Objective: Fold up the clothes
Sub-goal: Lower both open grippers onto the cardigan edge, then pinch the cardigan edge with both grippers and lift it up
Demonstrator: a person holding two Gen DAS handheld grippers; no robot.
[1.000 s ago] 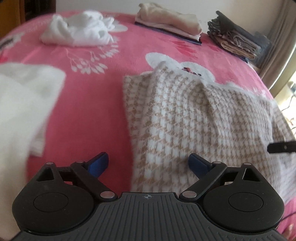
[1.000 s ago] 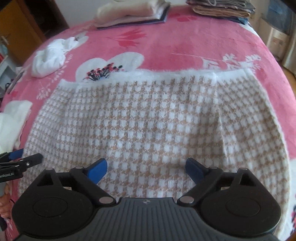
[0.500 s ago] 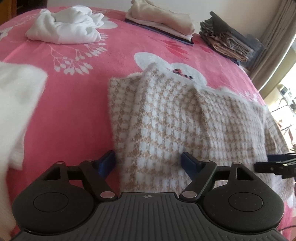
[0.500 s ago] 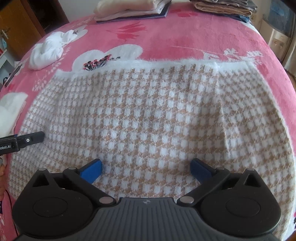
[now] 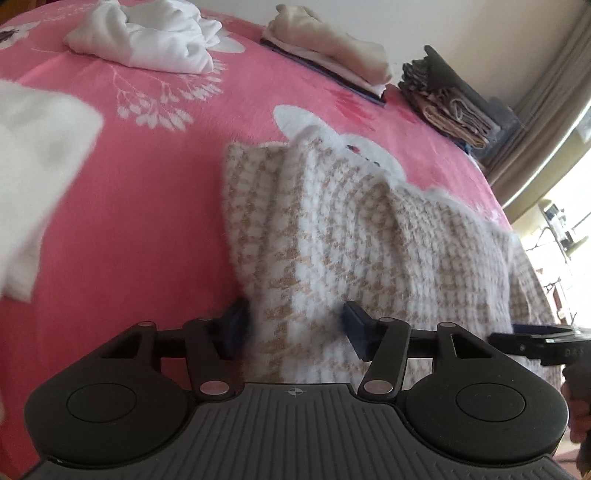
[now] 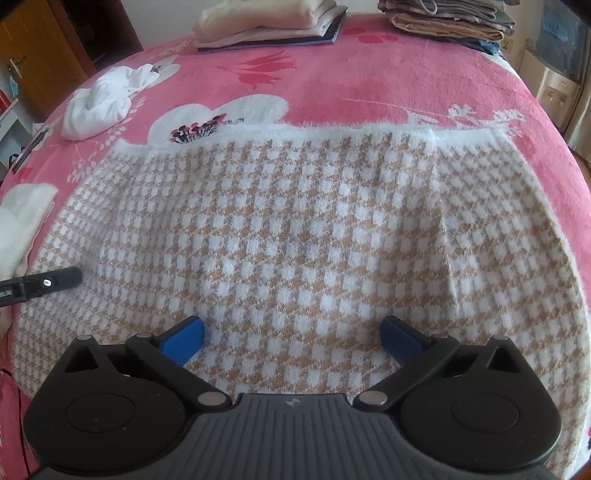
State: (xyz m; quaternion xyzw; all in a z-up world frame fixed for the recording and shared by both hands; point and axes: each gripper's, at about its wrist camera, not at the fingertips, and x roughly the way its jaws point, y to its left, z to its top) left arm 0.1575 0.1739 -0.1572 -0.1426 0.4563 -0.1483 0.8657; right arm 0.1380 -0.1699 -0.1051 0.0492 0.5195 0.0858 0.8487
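Left wrist view first: your left gripper [image 5: 291, 325] has its jaws spread around the near left corner of the houndstooth sweater [image 5: 362, 251], blue pads either side of the fabric but not yet pinching it. The sweater lies spread on the pink blanket [image 5: 147, 221], ruffled up along that left edge. If you mean to lift this corner, slide the lower pad fully under both layers before you squeeze, or you will likely drag only the top one; whether this edge is about to be folded over or has just been laid down, the pictures do not settle.

Your right gripper [image 6: 291, 341] hovers low over the sweater's near hem, jaws wide apart and holding nothing. Take hold level with the left so the fold line stays straight.

Only the left view shows the bunched ridge at the sweater's left side. Only the right view shows the whole garment lying broad and flat, with a seam crease [image 6: 448, 258] toward its right, and a folded stack [image 6: 269, 22] beyond.
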